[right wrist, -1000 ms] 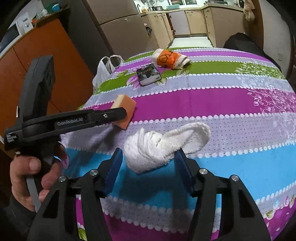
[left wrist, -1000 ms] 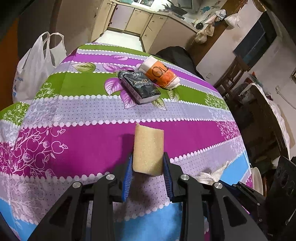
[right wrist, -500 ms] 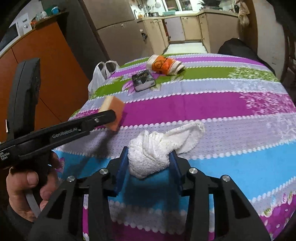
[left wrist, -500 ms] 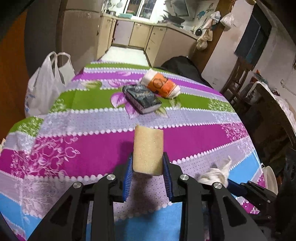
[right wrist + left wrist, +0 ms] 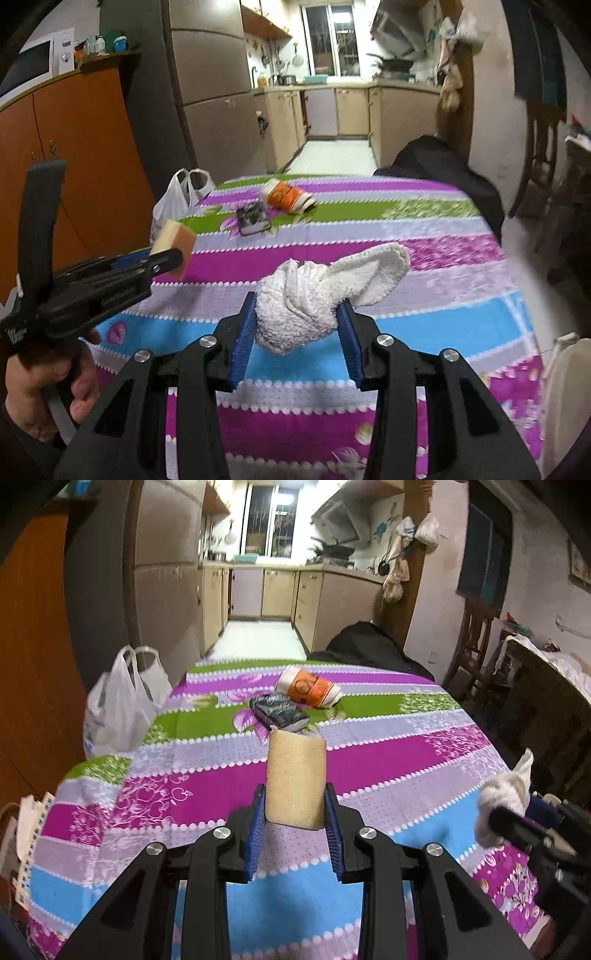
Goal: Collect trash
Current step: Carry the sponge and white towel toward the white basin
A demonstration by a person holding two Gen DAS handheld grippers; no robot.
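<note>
Left gripper [image 5: 295, 812] jaws clamped on light, squashy sponge [image 5: 296, 775], centre frame. Right gripper [image 5: 299, 332] jaws pinching soft, limp cloth [image 5: 314, 295] by its bunched end, above desk [image 5: 424, 321].

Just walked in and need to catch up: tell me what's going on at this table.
A person is clearing trash off a table with striped cloth, holding tongs in each hand. The left tongs are shut on a yellow sponge. The right tongs grip a bunched white cloth. An orange cup on its side and a dark packet lie on the table's far part. A white plastic bag sits at its left edge.
</note>
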